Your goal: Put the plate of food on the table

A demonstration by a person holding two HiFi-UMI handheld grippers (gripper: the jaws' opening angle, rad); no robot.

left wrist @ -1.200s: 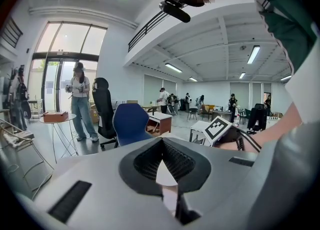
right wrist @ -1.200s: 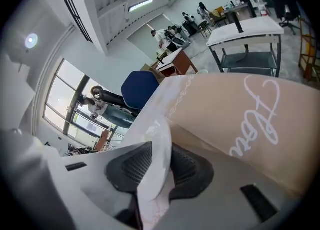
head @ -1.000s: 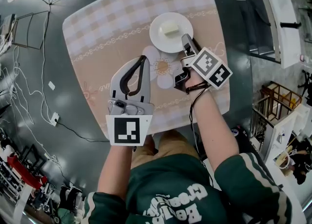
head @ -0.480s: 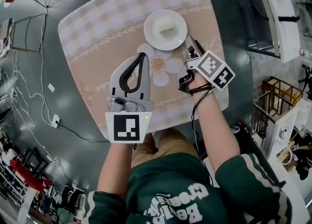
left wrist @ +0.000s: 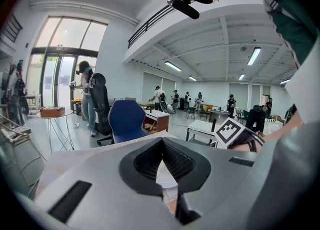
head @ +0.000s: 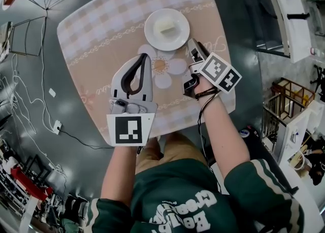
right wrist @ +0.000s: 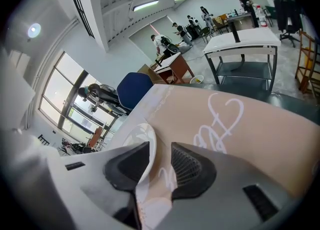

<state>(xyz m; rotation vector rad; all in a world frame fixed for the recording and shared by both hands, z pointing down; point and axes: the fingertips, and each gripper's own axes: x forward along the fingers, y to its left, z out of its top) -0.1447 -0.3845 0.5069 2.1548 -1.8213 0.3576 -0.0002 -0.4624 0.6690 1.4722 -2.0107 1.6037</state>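
Since a second ago: right gripper (head: 193, 48) has backed off the plate (head: 152, 33); its tips were against the near right rim, now they sit just short of it. Plate and cloth have slid slightly up and left in the head view. Left gripper (head: 146, 57) keeps the same pose.

Table (head: 101, 29): squarish, rounded corners, covered by a beige and white checked cloth with a large white flower print (head: 163, 67) at centre. Dark glossy floor around it.

Left gripper: held over the near half of the table, tips pointing at the flower print. In the left gripper view its jaws meet at the tips (left wrist: 161, 143), leaving only the teardrop hollow between the pads. Nothing pinched. Patterned cloth shows through that hollow.

Right gripper: low over the cloth, to the right of the flower, angled toward the plate. In the right gripper view its jaws stand parted (right wrist: 161, 149) with bare cloth between them; the plate's rim (right wrist: 142, 134) lies just past the left jaw, not between the pads.

Plate: white, round, flat on the far half of the table, beyond the flower print.

Food (head: 166, 28): one pale block at plate centre.
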